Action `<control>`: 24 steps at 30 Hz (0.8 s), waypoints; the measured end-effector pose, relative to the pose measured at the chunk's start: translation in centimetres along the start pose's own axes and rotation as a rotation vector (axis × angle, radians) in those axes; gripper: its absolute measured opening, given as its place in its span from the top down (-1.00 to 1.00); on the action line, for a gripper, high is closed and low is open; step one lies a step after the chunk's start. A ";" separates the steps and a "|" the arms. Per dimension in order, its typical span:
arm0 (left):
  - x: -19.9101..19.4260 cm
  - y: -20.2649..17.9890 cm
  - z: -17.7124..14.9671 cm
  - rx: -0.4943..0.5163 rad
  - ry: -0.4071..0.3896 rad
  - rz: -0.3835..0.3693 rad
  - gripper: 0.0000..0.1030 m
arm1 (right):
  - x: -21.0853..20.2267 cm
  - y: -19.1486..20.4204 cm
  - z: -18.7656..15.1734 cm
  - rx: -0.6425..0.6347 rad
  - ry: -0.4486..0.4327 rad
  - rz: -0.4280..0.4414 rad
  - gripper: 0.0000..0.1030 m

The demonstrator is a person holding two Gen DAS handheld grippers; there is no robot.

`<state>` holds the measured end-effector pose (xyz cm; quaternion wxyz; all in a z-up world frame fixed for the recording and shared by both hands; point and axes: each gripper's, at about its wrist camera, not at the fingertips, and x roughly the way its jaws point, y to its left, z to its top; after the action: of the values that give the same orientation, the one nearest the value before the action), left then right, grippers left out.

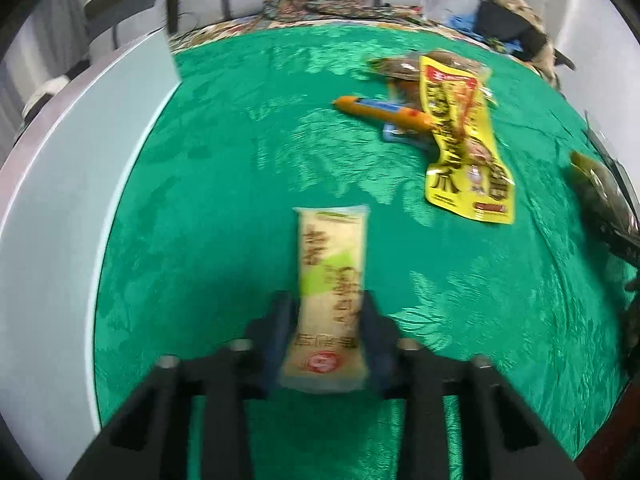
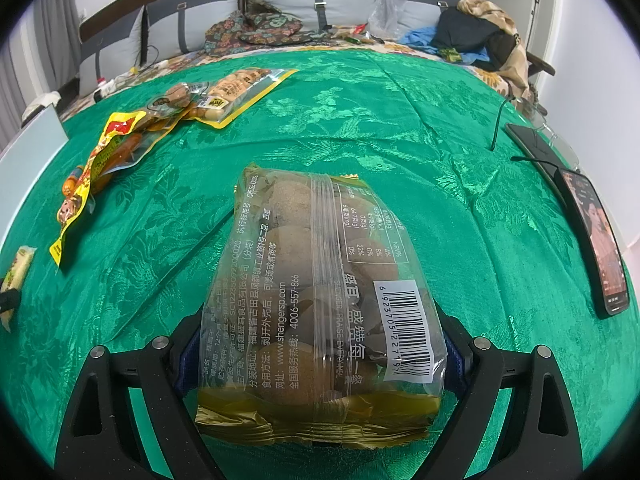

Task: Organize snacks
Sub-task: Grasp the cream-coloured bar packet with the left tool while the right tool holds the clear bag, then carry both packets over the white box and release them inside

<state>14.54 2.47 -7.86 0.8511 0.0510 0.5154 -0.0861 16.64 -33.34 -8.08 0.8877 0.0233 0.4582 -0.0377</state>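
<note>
The left tongs (image 1: 326, 334) are clamped on a cream snack bar (image 1: 330, 300) that juts forward over the green cloth (image 1: 224, 208). Ahead and to their right lie a yellow packet (image 1: 464, 144) and a sausage stick (image 1: 384, 112). The right tongs (image 2: 320, 340) grip a clear bag of brown fruit (image 2: 320, 300); phones (image 2: 600, 240) rest far to their right.

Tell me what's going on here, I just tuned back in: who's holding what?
Both grippers are loaded. The left gripper is shut on a cream-and-green snack packet, held over the green tablecloth. The right gripper is shut on a clear bag of round brown fruit. A yellow snack pouch, an orange sausage stick and a bag of peanuts lie on the cloth. A white bin stands to the left; two phones lie to the right.
</note>
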 end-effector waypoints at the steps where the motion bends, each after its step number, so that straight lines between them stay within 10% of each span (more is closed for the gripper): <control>1: -0.1 -0.2 0.0 0.005 0.001 -0.003 0.53 | 0.0 0.0 0.0 0.000 0.000 0.000 -0.79; 14: -2.8 3.1 -2.9 -0.139 -0.015 -0.134 0.56 | -3.6 -3.4 4.3 0.105 0.159 0.210 -0.77; 24: -5.4 3.9 -4.0 -0.185 -0.054 -0.166 0.56 | -1.4 1.2 5.3 -0.093 0.326 0.051 -0.71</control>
<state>9.36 7.49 -4.97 0.8556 -0.0729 0.5007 -0.1095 20.22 -32.50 -3.86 0.8026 -0.0004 0.5965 0.0101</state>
